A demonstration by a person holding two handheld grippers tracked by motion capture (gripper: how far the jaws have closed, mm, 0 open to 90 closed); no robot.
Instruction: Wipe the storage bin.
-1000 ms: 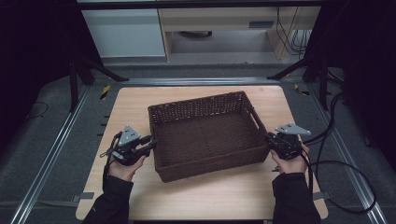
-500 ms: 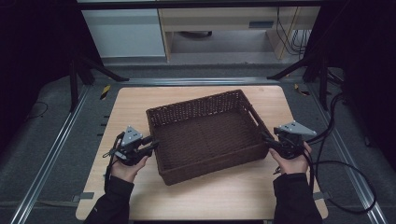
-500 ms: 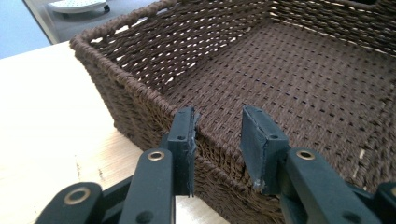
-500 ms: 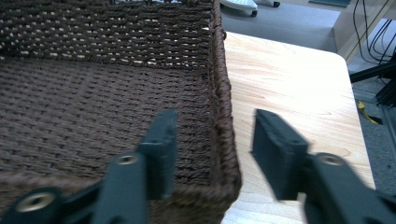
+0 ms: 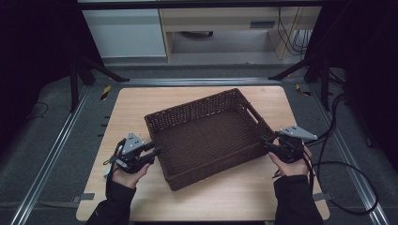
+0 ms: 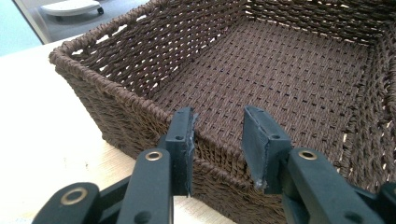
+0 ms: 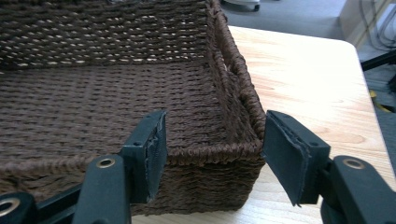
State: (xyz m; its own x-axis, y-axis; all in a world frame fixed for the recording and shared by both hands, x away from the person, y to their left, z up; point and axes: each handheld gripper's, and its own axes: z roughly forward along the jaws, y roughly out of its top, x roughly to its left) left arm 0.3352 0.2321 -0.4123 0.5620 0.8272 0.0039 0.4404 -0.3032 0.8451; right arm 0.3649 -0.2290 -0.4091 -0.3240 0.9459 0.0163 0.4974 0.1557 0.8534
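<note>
A dark brown wicker basket (image 5: pixel 197 107) sits turned at an angle in the middle of the wooden table (image 5: pixel 136 110), with nothing in it. My left gripper (image 5: pixel 154 152) is at the basket's left wall near the front corner. In the left gripper view the basket's rim (image 6: pixel 93 44) runs just behind my open left gripper (image 6: pixel 217 140). My right gripper (image 5: pixel 265 143) is at the right front corner. In the right gripper view my right gripper (image 7: pixel 212 149) stands wide open with the basket's corner (image 7: pixel 233 154) between its jaws, not pinched.
Metal rails (image 5: pixel 56 150) frame the table on the dark floor. Black cables (image 5: pixel 342 164) trail off at the right. A pale cabinet (image 5: pixel 126 33) stands beyond the far edge. Bare wood lies in front of the basket (image 5: pixel 220 197).
The basket has turned a little counterclockwise, its front left corner coming nearer the person. Both grippers stayed beside it, the left one shifting slightly nearer.
</note>
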